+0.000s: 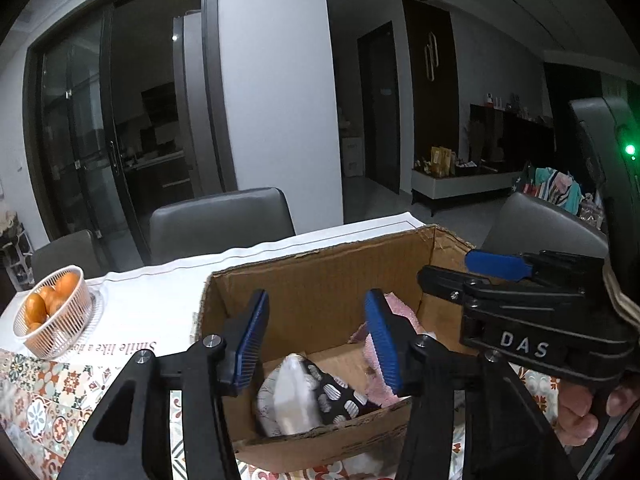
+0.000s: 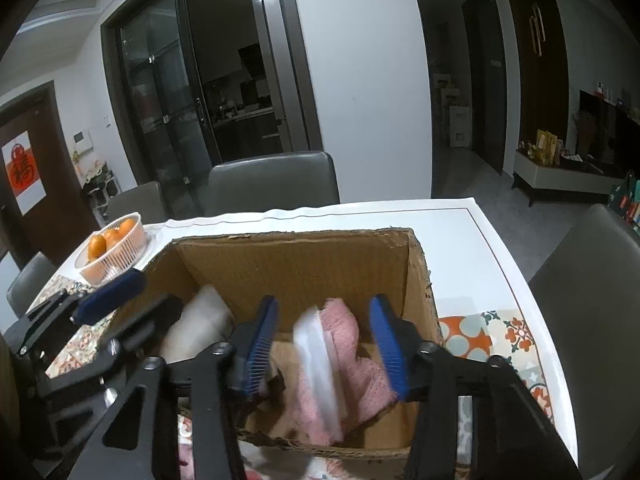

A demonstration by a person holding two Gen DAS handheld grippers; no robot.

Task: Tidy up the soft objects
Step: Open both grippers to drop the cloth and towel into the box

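Left gripper (image 1: pixel 316 344) agape, empty | right gripper (image 2: pixel 324 346) agape, empty | cardboard box (image 2: pixel 296 256) on table: pink towel (image 2: pixel 360 356), white cloth (image 2: pixel 316 364), black patterned fabric (image 1: pixel 336 394) | basket (image 1: pixel 60 320): oranges (image 1: pixel 52 300)

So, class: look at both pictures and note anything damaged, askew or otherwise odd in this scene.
The brown cardboard box looks worn: its top rim is ragged and torn, worst at the far right corner. Inside, the pink fluffy cloth and the black-and-white patterned cloth lie crumpled, not folded. Nothing looks spilled.
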